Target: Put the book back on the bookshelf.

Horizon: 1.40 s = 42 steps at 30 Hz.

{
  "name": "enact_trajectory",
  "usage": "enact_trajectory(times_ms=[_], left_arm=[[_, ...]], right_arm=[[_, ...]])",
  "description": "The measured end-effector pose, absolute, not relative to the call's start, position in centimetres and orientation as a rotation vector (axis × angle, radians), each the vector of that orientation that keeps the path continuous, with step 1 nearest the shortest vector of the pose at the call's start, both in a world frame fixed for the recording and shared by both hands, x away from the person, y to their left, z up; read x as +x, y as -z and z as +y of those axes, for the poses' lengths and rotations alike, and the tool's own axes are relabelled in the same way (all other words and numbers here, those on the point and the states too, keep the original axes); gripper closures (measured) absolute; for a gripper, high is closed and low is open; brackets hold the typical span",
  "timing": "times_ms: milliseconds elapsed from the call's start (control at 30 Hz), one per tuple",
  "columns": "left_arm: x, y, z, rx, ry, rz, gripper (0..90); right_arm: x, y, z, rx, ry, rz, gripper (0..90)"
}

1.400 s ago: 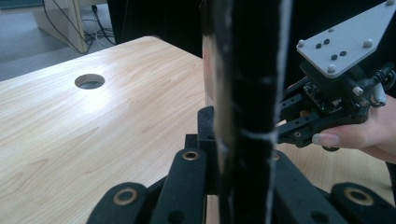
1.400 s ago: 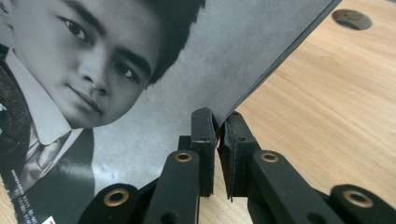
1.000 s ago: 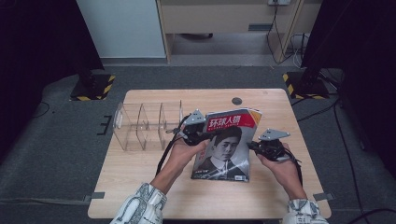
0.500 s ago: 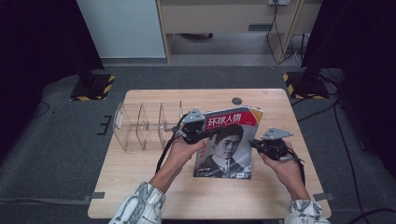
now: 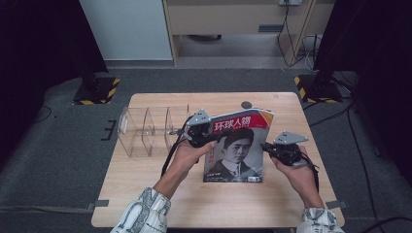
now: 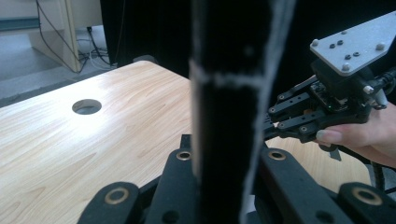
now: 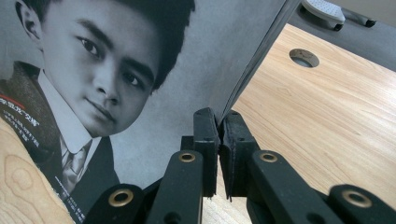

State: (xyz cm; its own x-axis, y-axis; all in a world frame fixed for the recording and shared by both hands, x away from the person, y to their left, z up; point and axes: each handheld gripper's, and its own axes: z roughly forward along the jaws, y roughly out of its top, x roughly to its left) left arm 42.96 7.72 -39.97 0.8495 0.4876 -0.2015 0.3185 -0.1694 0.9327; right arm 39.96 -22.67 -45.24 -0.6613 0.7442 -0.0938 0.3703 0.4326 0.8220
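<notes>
Seen from the high view, near to far. Two forearms in patterned sleeves enter from the near edge of the worktop (image 5: pixel 145 194). The right hand-held gripper (image 5: pixel 268 147) meets the right edge of the magazine (image 5: pixel 237 150) about midway along it; in the right gripper view its jaws are pressed together on that edge, the thin cover pinched between the pads (image 7: pixel 206 135). The magazine's lower edge rests on the wood near the centre, while its top, bearing a red title band, is tilted up off the surface. The cover shows a black-and-white portrait of a person in a jacket and tie. The left hand-held gripper (image 5: pixel 219 134) holds the magazine's left edge near the top; in the left gripper view the dark edge stands upright between its closed jaws, and the other gripper shows beyond. Just left of that hand stands a clear divided organiser (image 5: pixel 145 131), its compartments holding nothing. Farther back, a round cable hole (image 5: pixel 247 105) lies near the far edge.
</notes>
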Motion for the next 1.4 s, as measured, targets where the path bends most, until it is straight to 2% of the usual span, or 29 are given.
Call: enact_trajectory(times_ms=[633, 867, 1400], left_arm=[[43.2, 38.9, 8.2, 1.751, -0.175, 0.607, 80.5], [43.2, 38.5, 8.3, 1.761, -0.188, 0.591, 84.4], [43.9, 37.6, 8.6, 1.758, -0.239, 0.570, 84.9]], right_arm=[[39.7, 44.7, -22.6, 0.919, -1.138, 2.228, 86.3], [39.8, 44.2, -22.4, 0.915, -1.134, 2.204, 86.3], [40.2, 43.4, -22.0, 0.928, -1.150, 2.130, 86.7]])
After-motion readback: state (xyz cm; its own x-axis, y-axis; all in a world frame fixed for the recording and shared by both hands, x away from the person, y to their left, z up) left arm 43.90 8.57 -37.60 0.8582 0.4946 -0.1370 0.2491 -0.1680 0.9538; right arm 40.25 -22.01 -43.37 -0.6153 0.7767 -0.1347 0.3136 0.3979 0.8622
